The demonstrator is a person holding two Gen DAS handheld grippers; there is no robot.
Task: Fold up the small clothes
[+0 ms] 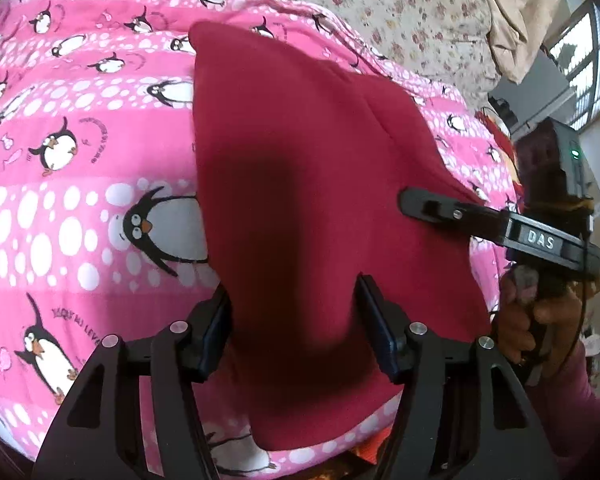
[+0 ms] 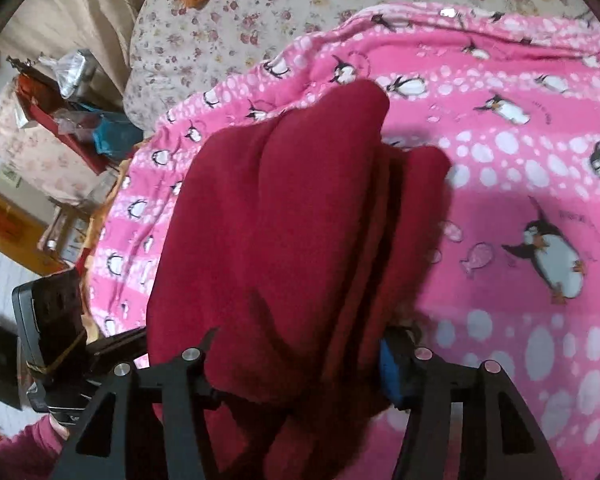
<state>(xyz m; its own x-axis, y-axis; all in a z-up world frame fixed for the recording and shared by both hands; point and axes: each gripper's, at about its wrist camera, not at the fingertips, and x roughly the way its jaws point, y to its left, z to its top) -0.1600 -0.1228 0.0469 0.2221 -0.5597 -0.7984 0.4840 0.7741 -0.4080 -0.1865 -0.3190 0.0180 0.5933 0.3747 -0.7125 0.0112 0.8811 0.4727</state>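
Observation:
A dark red garment lies folded on a pink penguin blanket. My left gripper is open, its two fingers straddling the near part of the garment. My right gripper enters the left wrist view from the right, resting over the garment's right side. In the right wrist view the garment is bunched in layered folds between the right gripper's fingers, with cloth draped over the left finger; the blue pad of the right finger shows. Whether it grips the cloth is unclear.
A floral bedsheet lies beyond the blanket. A beige cloth hangs at the upper right near a window. Cluttered shelves and boxes stand off the bed's left edge in the right wrist view.

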